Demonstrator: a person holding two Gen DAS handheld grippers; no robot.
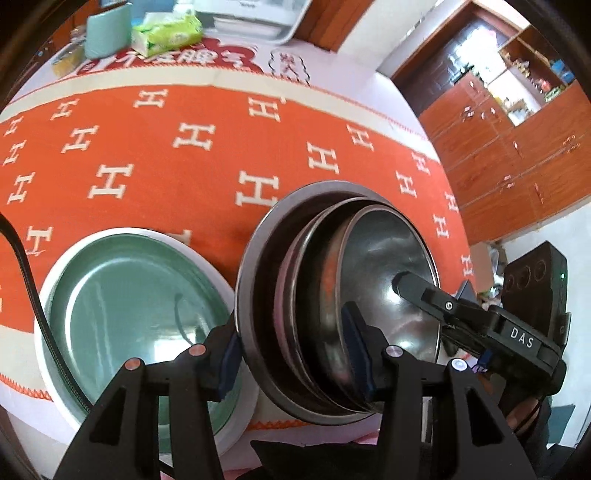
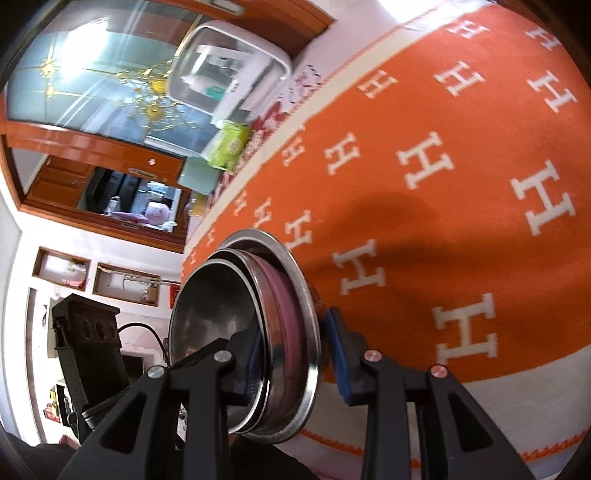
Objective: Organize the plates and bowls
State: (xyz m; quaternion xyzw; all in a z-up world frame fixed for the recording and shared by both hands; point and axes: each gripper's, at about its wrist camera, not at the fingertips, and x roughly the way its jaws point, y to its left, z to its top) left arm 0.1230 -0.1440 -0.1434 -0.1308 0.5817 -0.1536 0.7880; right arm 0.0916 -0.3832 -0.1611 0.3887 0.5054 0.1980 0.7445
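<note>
A nested stack of steel bowls (image 1: 332,295) is tilted on its side above the orange cloth near the table's front edge. My left gripper (image 1: 291,354) is shut on the stack's rims, one blue pad outside, one inside. My right gripper (image 2: 295,354) also grips the stack (image 2: 258,332) across its rims from the other side; one of its fingers (image 1: 413,288) reaches into the innermost bowl. A green plate with a white rim (image 1: 122,306) lies flat on the cloth just left of the stack.
An orange tablecloth (image 1: 184,155) with white H marks covers the table. At the far edge stand a tissue pack (image 1: 166,33), a green box (image 1: 107,29) and a white appliance (image 1: 255,18). Wooden cabinets (image 1: 517,147) stand to the right.
</note>
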